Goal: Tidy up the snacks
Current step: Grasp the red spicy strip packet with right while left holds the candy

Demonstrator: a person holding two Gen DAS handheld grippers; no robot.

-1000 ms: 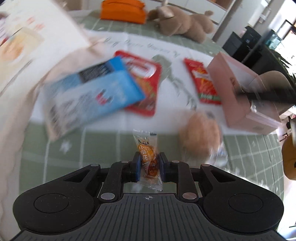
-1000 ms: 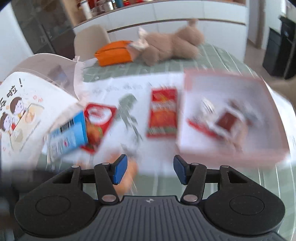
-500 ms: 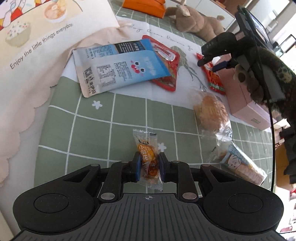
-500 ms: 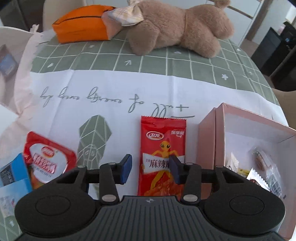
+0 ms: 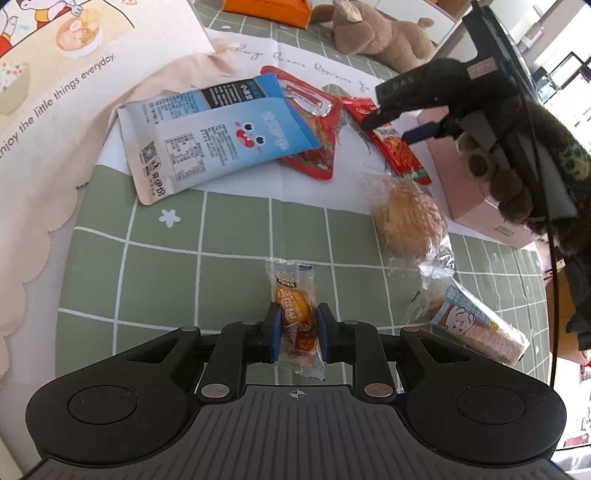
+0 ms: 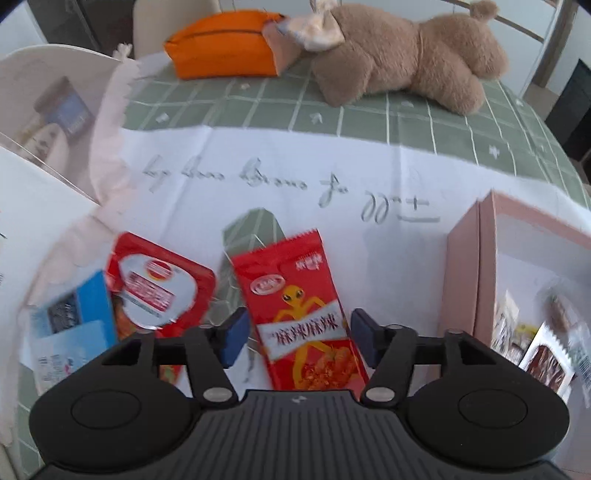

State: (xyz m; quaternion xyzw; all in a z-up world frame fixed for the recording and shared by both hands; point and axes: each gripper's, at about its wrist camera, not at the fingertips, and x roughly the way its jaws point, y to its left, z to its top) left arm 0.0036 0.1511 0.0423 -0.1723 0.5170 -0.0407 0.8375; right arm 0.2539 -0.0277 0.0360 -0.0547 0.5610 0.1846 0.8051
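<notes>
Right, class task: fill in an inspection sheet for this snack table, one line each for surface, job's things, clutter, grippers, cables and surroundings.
Surface: green checked tablecloth under a white printed sheet.
Job's things: orange candy; red spicy strip pack; blue pouch overlapping a red packet; wrapped bun; wrapped cookie pack; pink box holding snacks.
Clutter: teddy bear, orange pouch.
Grippers: left gripper shut on the candy; right gripper open astride the strip pack.
Cables: thin black cable.
Surroundings: chair back.

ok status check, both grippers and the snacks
Left gripper shut on small orange snack. Right gripper open, straddling red spicy packet. Pink box alongside, nothing blocking.
</notes>
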